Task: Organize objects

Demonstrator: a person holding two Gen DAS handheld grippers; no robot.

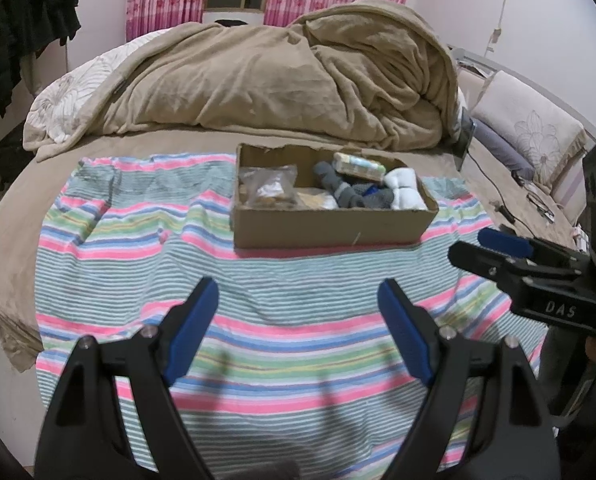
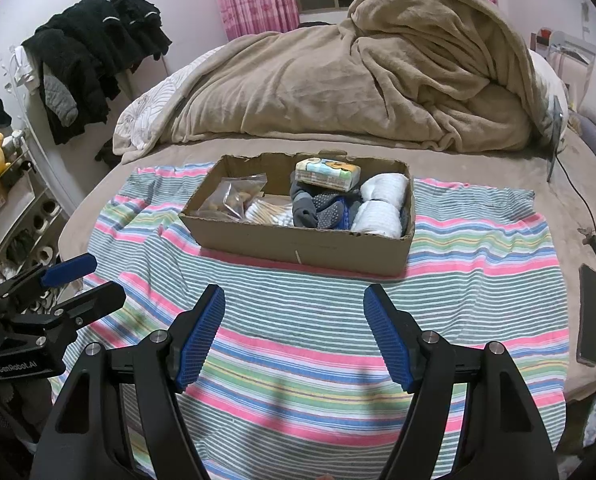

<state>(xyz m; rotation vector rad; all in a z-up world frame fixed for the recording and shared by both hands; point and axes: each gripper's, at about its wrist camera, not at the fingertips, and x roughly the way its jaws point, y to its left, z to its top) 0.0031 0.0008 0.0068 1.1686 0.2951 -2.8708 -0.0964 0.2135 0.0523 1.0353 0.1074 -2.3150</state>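
Note:
A cardboard box (image 1: 330, 230) (image 2: 298, 246) sits on a striped cloth (image 1: 257, 344) (image 2: 478, 280) on the bed. It holds a clear bag of snacks (image 2: 233, 198), cotton swabs (image 2: 269, 212), grey socks (image 2: 318, 208), a tissue pack (image 2: 328, 174) and white rolled towels (image 2: 382, 208). My left gripper (image 1: 298, 296) is open and empty, hovering above the cloth in front of the box; it also shows in the right wrist view (image 2: 85, 276). My right gripper (image 2: 293, 300) is open and empty, also in front of the box, and shows at the right of the left wrist view (image 1: 474, 248).
A bunched tan blanket (image 2: 378, 80) lies behind the box. A black phone (image 2: 590, 316) and a cable (image 2: 578, 208) lie on the bed at right. Dark clothes (image 2: 93, 52) hang at left beside a shelf (image 2: 13, 200). Pillows (image 1: 530, 128) lie at right.

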